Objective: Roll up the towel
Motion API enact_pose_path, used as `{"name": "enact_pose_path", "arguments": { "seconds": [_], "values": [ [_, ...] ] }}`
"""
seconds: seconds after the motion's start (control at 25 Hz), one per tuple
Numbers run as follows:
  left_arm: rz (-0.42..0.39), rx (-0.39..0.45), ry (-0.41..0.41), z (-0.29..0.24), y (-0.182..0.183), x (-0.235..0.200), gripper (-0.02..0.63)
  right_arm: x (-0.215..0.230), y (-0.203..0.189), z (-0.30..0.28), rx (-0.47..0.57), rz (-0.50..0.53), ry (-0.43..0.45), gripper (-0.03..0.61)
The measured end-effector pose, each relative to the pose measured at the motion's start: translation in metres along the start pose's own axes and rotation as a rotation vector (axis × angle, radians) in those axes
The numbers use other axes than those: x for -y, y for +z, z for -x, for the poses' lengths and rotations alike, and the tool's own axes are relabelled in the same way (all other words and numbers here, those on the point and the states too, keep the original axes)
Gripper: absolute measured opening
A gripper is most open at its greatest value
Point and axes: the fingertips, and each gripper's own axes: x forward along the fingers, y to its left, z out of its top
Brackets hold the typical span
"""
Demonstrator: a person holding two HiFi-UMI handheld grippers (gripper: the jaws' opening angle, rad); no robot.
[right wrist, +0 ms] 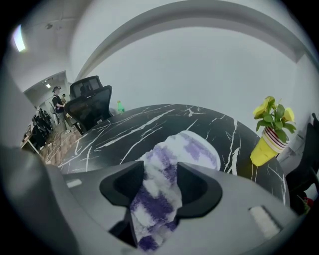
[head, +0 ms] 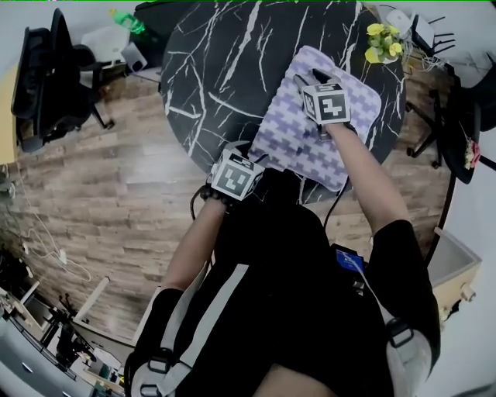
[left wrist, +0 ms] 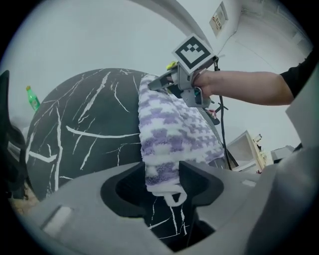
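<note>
A purple and white patterned towel [head: 310, 132] lies on the right side of the round black marble table [head: 217, 62], reaching from the near edge toward the far right. My left gripper [head: 257, 157] holds its near end; in the left gripper view the towel [left wrist: 169, 129] is pinched between the jaws of the left gripper [left wrist: 163, 177], a small loop hanging below. My right gripper [head: 307, 78] is at the far end. In the right gripper view a bunched fold of towel [right wrist: 199, 149] fills the jaws of the right gripper [right wrist: 160, 182].
A yellow potted plant [head: 384, 43] stands at the table's far right edge, close to the towel. A green bottle [head: 128, 21] is beyond the table at the back left. Black office chairs [head: 46, 77] stand on the wooden floor to the left.
</note>
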Motion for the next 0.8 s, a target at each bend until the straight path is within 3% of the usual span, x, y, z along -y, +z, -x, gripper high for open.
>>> {"name": "enact_pose_path", "arguments": {
  "seconds": [0.16,0.44,0.8],
  "values": [
    [-0.036,-0.021,-0.041,-0.013,0.001,0.016,0.202,0.012,-0.005,0.008,-0.007,0.001,-0.024,0.206],
    [-0.187,-0.046,-0.016,-0.024,0.01,0.051,0.199,0.038,-0.032,0.022,-0.015,-0.034,-0.032,0.202],
    [-0.217,-0.055,-0.032,-0.041,0.014,0.089,0.198,0.076,-0.069,0.049,-0.038,-0.093,-0.069,0.202]
  ]
}}
